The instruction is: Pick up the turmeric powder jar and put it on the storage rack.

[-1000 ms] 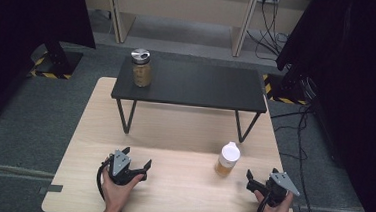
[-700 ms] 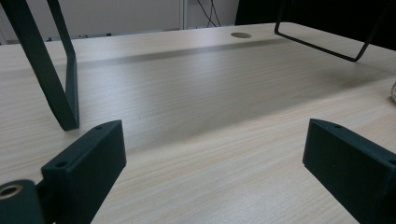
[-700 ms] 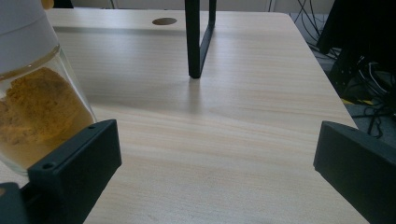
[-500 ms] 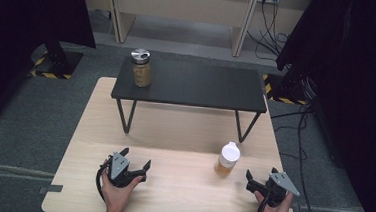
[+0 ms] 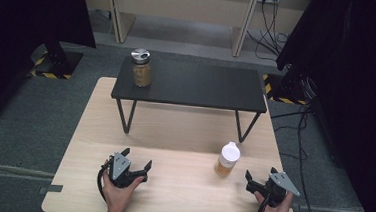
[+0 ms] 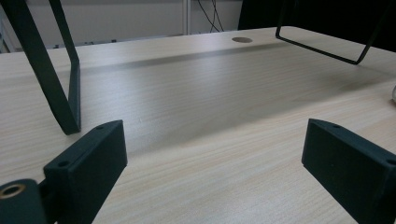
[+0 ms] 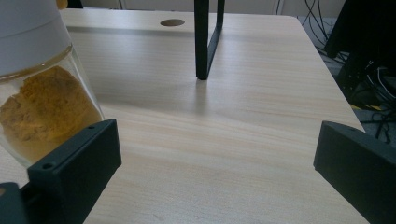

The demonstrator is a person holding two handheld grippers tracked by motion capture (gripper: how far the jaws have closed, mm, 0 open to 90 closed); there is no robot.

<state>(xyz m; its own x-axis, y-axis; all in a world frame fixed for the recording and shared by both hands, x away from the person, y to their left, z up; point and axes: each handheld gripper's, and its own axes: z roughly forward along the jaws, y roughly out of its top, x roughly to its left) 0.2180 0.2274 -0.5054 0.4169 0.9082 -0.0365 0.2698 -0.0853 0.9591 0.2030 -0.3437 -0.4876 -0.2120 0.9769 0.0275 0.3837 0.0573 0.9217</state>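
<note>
A glass jar with a white lid (image 5: 227, 160) holding orange powder stands on the wooden table (image 5: 174, 130), right of the middle. The right gripper view has this white-lidded jar (image 7: 42, 107) close at the left, just beyond the left jaw. A second jar with a silver lid (image 5: 141, 68) stands on the left end of a black riser shelf (image 5: 192, 84). My left gripper (image 5: 136, 157) rests near the table's front left, open, with bare wood between its jaws (image 6: 215, 154). At the front right my right gripper (image 5: 260, 172) is open too, and nothing lies between its jaws (image 7: 215, 158).
The shelf's black wire legs (image 6: 51, 79) stand on the table ahead of both grippers; one leg (image 7: 208, 37) is straight ahead of the right one. A cable hole (image 7: 172, 22) marks the far part of the tabletop. Cables (image 5: 299, 129) run over the floor at the right.
</note>
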